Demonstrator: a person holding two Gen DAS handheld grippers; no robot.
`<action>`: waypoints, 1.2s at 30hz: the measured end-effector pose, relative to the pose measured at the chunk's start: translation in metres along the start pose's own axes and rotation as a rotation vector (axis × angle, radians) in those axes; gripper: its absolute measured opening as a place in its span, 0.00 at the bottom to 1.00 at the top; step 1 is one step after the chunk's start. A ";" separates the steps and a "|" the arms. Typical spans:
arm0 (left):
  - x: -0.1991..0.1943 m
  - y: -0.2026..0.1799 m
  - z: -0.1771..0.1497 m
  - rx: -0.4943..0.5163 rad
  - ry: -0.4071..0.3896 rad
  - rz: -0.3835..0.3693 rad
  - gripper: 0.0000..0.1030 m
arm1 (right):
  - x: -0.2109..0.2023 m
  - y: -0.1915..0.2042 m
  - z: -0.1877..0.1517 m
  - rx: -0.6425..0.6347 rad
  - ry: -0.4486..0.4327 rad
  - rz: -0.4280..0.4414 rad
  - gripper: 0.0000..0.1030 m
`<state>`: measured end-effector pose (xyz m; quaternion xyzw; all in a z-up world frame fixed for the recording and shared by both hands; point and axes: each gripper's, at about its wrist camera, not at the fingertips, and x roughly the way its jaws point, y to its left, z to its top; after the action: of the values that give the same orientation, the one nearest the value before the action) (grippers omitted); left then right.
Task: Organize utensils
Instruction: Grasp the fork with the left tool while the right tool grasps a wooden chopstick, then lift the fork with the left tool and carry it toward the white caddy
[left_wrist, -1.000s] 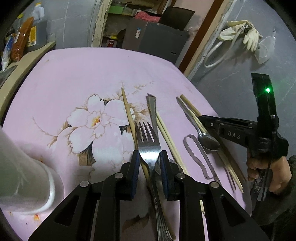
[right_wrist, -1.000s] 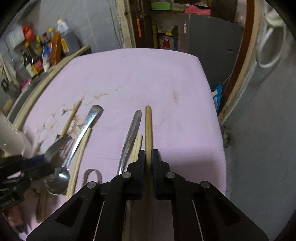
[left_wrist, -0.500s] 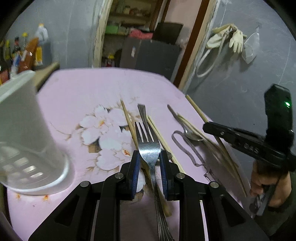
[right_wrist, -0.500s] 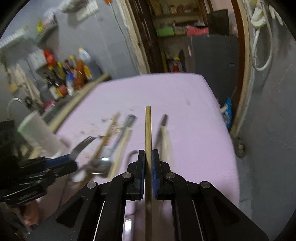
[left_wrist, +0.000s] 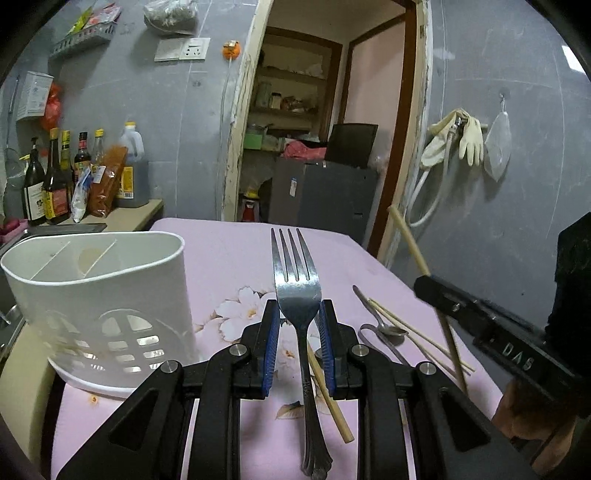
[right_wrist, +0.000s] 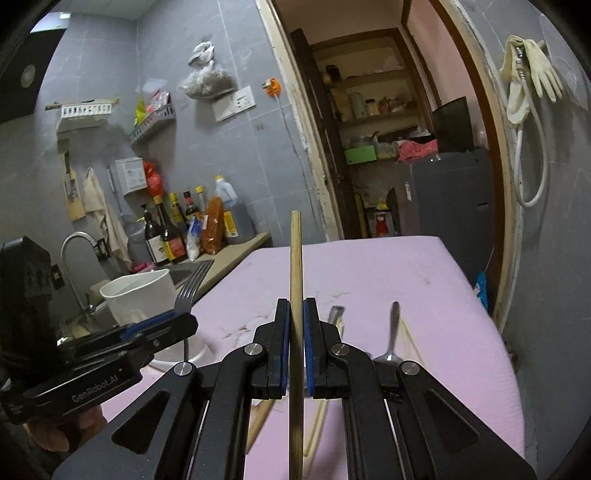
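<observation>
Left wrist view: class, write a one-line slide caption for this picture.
Left gripper holds a fork beside the white utensil holder on the pink tablecloth.

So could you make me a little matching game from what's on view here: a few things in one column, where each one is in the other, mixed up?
Things:
1. fork
2. chopstick
3. spoon
4. white holder

Places:
A. lying on the pink cloth
B. clamped in the right tongs
C. standing on the table, nothing visible inside
D. gripped in the left tongs

Pairs: 1-D, 2-B, 3-A, 4-C
</observation>
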<state>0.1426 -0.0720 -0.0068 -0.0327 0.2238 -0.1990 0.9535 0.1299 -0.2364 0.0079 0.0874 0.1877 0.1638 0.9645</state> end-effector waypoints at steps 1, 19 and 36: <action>-0.001 -0.001 -0.001 -0.001 -0.005 0.000 0.17 | 0.002 0.002 -0.001 0.002 -0.001 0.002 0.04; -0.043 0.018 0.041 -0.028 -0.131 0.037 0.17 | -0.017 0.020 0.019 0.017 -0.234 0.054 0.04; -0.075 0.080 0.063 -0.137 -0.117 0.060 0.00 | 0.011 0.069 0.056 -0.023 -0.285 0.164 0.04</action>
<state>0.1379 0.0294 0.0688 -0.1029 0.1816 -0.1524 0.9660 0.1418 -0.1742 0.0719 0.1136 0.0395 0.2303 0.9657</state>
